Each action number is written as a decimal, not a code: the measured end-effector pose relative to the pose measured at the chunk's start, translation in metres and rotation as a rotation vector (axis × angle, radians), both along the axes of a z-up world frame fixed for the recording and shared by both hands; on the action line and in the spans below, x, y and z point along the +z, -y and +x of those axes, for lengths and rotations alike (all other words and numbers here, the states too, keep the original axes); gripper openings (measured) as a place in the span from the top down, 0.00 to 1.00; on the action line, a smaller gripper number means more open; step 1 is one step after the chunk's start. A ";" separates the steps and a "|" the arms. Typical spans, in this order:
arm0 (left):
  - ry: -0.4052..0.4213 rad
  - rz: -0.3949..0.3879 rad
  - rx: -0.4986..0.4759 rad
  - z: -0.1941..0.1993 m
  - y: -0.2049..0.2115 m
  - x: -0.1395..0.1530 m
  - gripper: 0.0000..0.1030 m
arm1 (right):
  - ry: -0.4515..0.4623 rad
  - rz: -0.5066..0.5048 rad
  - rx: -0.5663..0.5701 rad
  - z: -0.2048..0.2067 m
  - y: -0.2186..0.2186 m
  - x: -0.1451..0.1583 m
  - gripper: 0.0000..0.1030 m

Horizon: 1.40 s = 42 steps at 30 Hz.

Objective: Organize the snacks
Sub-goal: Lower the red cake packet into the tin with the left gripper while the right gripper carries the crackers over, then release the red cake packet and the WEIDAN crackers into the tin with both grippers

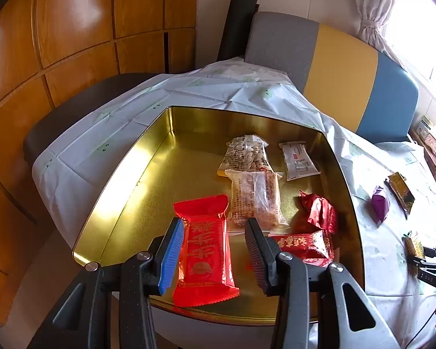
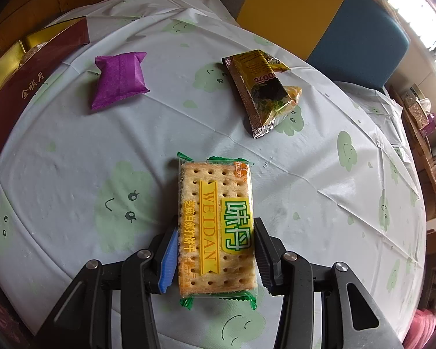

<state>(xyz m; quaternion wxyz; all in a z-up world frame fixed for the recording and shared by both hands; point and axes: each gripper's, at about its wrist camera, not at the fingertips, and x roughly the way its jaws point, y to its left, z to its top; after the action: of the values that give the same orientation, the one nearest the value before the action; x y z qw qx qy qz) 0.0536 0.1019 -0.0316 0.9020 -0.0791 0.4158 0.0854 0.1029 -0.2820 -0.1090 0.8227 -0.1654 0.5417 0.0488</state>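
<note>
Cracker pack (image 2: 216, 226) clamped in your right gripper (image 2: 215, 257) (on tabletop (image 2: 72, 151)); left gripper (image 1: 215, 250) parted over red packet (image 1: 205, 250) in tin (image 1: 148, 174), not pinching.

Gold tin (image 1: 148, 157) glossy metal; tablecloth (image 2: 72, 151) smooth creased plastic; cracker pack (image 2: 216, 226) clear film; cabinet (image 1: 72, 29) polished wood.

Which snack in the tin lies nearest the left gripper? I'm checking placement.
The flat red packet, lying lengthwise between the left gripper's fingers; the other wrapped snacks sit farther back or right.
</note>
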 end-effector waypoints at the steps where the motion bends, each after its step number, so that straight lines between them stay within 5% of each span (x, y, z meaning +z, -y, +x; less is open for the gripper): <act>1: 0.002 0.001 -0.002 0.000 0.000 0.000 0.57 | -0.001 -0.001 -0.001 0.000 0.000 0.000 0.55; 9: 0.029 0.008 -0.018 -0.006 0.000 0.007 0.57 | -0.048 0.085 -0.055 0.007 0.012 0.009 0.55; 17: 0.026 -0.013 -0.007 -0.006 -0.006 0.006 0.57 | 0.041 0.190 -0.055 0.007 -0.002 0.050 0.55; 30: 0.037 -0.018 0.020 -0.010 -0.020 0.008 0.57 | 0.147 0.339 0.300 -0.002 -0.168 0.115 0.55; 42: 0.036 -0.018 0.092 -0.014 -0.046 0.004 0.57 | 0.066 0.340 0.562 -0.005 -0.287 0.083 0.54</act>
<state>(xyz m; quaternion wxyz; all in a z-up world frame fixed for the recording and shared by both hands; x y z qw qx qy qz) 0.0391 0.1479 -0.0279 0.9037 -0.1076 0.3962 0.1215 0.0983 0.0051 -0.0259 0.8101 -0.1703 0.4318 0.3583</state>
